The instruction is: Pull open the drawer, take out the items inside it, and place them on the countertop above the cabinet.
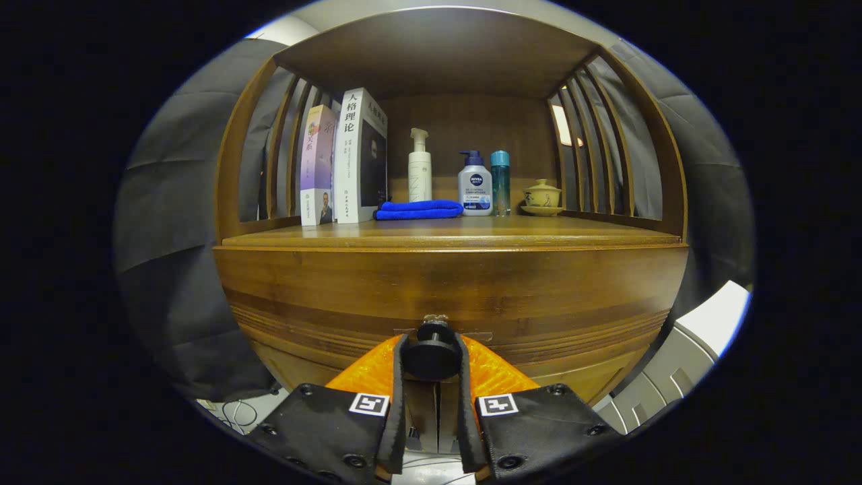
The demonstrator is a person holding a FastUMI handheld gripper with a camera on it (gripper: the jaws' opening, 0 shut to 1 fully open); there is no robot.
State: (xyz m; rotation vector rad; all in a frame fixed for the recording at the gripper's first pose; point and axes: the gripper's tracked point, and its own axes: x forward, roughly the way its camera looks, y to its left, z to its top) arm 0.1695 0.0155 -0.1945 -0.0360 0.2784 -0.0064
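A wooden cabinet fills the view, its drawer front (pixel 444 283) facing me under the countertop (pixel 471 232). A round black knob (pixel 432 353) sticks out of the drawer front. My gripper (pixel 432 360) is shut on the drawer knob, with one finger pressed against each side of it. The inside of the drawer is hidden behind its front.
On the countertop stand two books (pixel 343 162) at the left, a folded blue cloth (pixel 419 209), a white pump bottle (pixel 419 168), a white and blue pump bottle (pixel 475 185), a teal bottle (pixel 500 182) and a small lidded cup (pixel 542 197). Slatted wooden sides (pixel 592 148) enclose the shelf.
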